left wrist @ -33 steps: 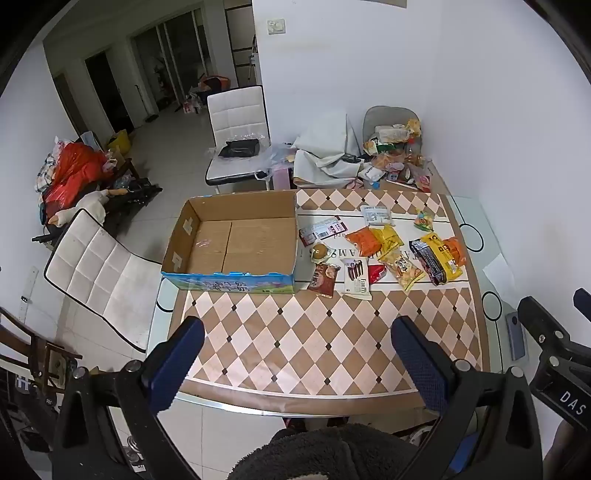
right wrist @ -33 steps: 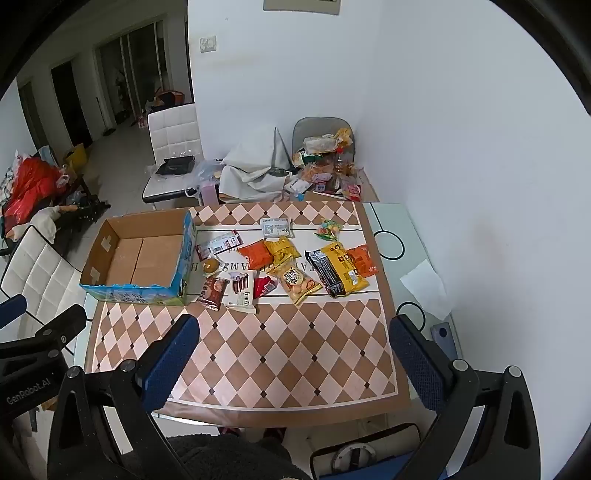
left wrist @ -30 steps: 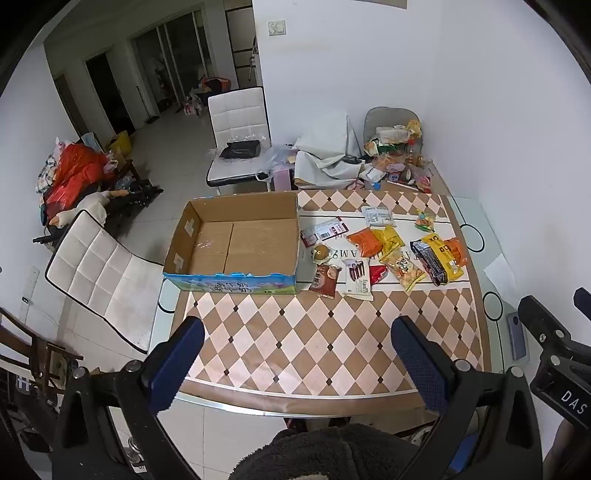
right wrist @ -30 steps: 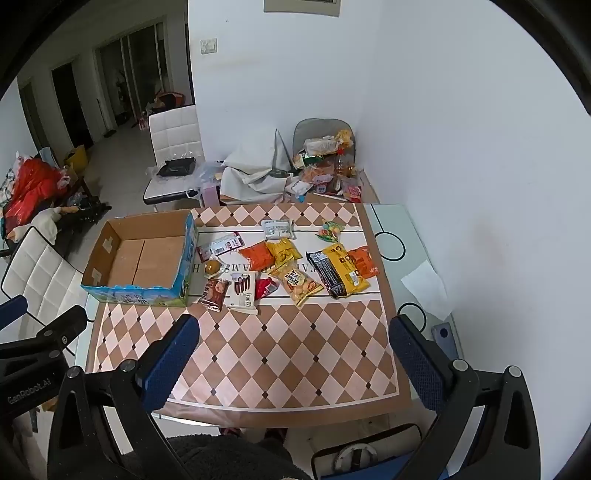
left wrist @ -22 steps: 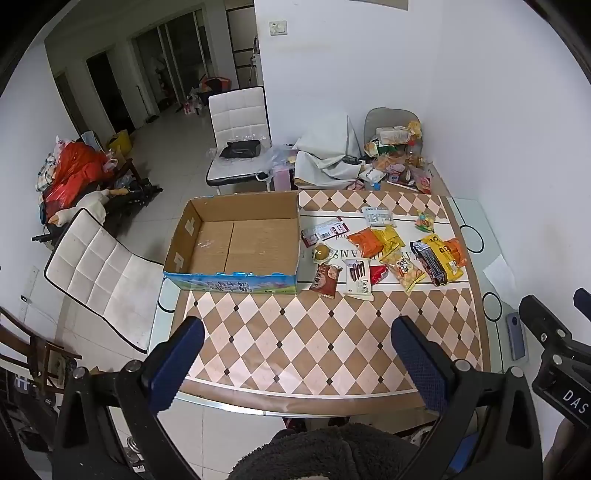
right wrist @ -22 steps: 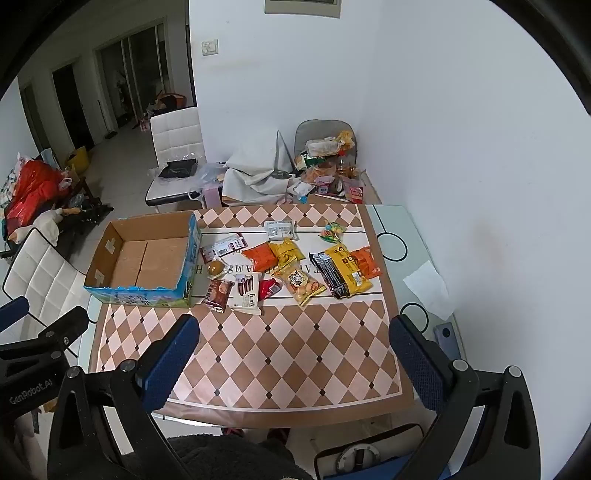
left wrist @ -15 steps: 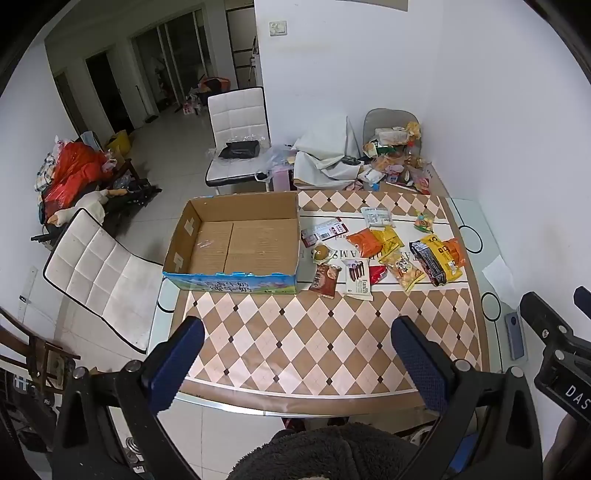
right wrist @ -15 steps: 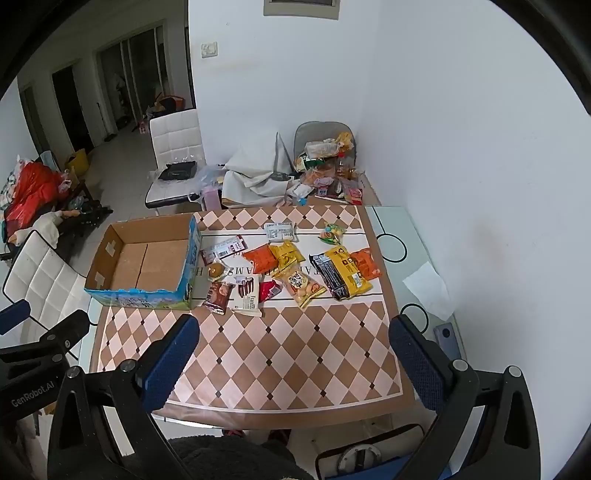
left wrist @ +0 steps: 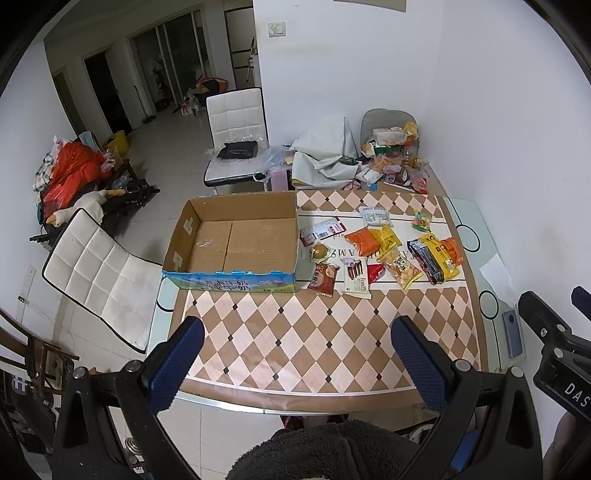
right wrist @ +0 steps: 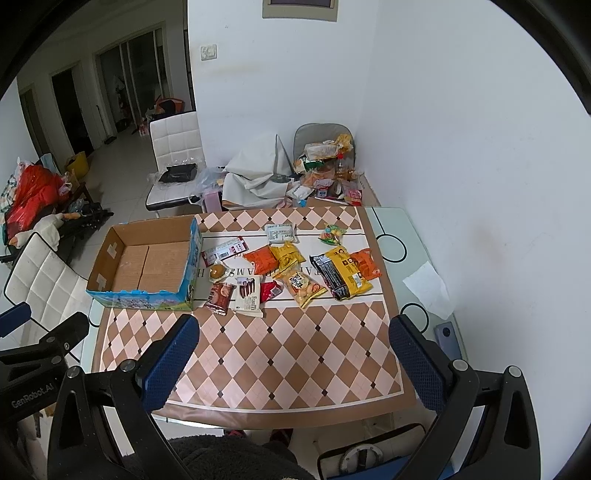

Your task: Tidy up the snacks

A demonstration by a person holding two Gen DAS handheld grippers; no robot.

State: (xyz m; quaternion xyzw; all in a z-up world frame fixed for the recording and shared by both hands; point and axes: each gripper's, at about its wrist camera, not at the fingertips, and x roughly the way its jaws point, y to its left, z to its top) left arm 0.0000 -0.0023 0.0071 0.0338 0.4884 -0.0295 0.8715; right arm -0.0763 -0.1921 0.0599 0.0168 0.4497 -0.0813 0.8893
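Cardboard box (left wrist: 236, 240) empty, wall frame (right wrist: 300, 8) in rt view only

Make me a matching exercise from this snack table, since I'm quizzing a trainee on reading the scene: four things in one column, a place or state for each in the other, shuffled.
Things:
1. cardboard box
2. white Franzzi packet
3. left gripper
4. black and yellow packet

Places or states:
A. open, holding nothing
B. near the table's right edge, beside an orange packet
C. open-topped, nothing inside, at the table's left side
D. in the front row, next to a brown packet

Pairs: 1-C, 2-D, 3-A, 4-B
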